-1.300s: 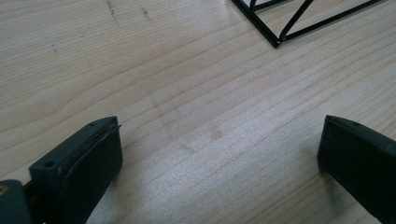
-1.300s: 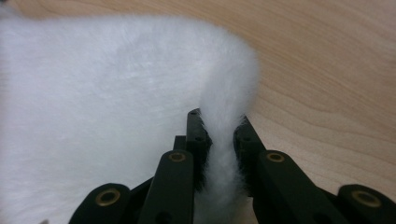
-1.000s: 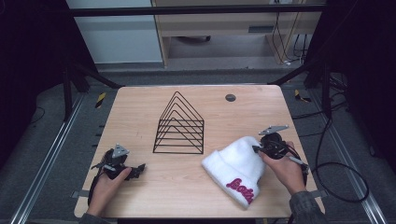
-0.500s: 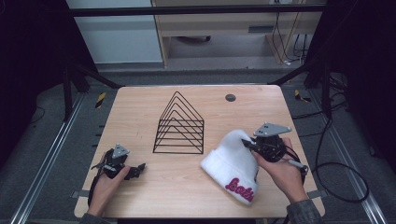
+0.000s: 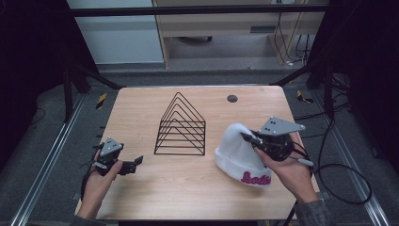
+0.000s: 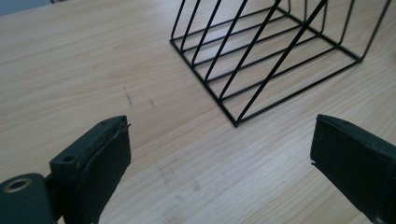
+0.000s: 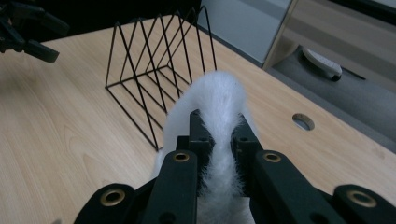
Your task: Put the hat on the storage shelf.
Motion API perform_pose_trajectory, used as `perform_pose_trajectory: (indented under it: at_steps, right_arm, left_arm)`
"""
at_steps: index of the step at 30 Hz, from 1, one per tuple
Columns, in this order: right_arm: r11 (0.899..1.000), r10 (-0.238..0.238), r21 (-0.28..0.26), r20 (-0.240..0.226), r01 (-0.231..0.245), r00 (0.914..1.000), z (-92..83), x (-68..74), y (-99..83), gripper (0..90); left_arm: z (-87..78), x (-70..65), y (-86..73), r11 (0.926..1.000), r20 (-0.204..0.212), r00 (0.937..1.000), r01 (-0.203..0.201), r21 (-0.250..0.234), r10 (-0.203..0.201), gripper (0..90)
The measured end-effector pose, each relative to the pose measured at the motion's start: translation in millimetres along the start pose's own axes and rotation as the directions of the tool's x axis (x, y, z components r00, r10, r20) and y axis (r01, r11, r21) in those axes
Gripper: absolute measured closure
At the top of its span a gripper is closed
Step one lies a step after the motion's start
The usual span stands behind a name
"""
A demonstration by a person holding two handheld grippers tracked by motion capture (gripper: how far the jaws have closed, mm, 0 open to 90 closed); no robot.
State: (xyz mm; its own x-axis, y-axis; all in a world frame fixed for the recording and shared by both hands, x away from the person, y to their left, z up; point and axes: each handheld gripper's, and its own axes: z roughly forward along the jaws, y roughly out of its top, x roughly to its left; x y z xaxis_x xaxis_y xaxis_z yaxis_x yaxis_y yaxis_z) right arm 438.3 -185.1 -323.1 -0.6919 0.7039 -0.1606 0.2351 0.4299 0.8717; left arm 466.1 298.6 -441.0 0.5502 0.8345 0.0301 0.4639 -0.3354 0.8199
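Right gripper is clamped on 1 fold of the soft, light white beanie; left gripper stands apart, empty.

3 cams: 1 fixed overhead, 2 on grippers.
High view looks fwd/down over whole table; both gripper views sit low & close, sharing the black wire rack.

Right gripper was clamped on a fold of the fluffy white beanie, raised off the wooden table; black wire rack stood behind, left gripper at far left.
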Motion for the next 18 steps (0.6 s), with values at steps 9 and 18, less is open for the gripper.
perform_pose_trajectory:
  at_steps: [9, 18]
  right_arm:
    - [0.998, -0.008, -0.060, -0.009, 0.008, 0.9999, -10.3, -17.3, 21.5, 83.2]
    - [0.996, -0.031, -0.079, 0.004, 0.031, 0.9995, -14.9, -21.3, 41.5, 83.2]
  left_arm:
    - [-11.2, -2.2, 31.5, 0.9980, 0.037, 0.9990, -0.024, -0.058, 0.026, 4.6]
    - [-20.5, -4.3, 59.0, 0.9943, 0.084, 0.9950, -0.046, -0.097, 0.054, 4.6]
